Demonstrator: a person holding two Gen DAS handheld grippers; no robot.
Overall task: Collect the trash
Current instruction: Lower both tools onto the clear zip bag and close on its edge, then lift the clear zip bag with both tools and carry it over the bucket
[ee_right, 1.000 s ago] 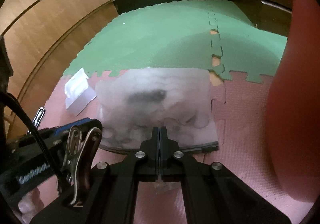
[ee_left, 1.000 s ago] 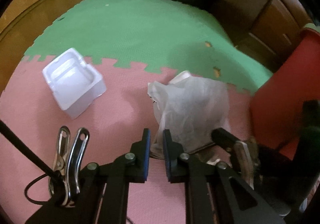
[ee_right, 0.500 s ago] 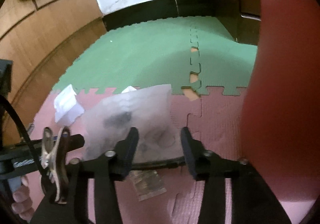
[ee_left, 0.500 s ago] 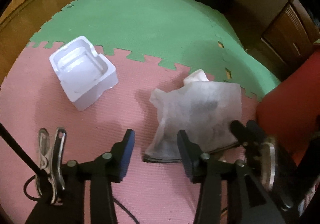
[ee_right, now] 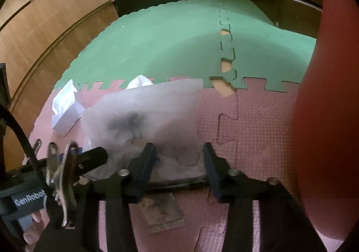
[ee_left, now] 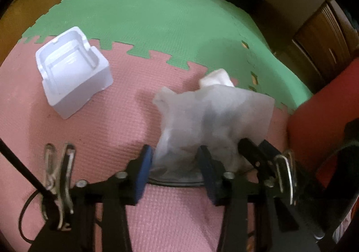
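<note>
"GenRobot" is printed on the left tongs' (ee_left: 175, 166) body. The translucent, dark-smudged plastic bag (ee_right: 148, 121) lies on the pink floor mat (ee_right: 253, 121) at 12 o'clock from both tongs, whose jaws, just closing, straddle its near edge. The right tongs (ee_right: 178, 170) are half open.
</note>
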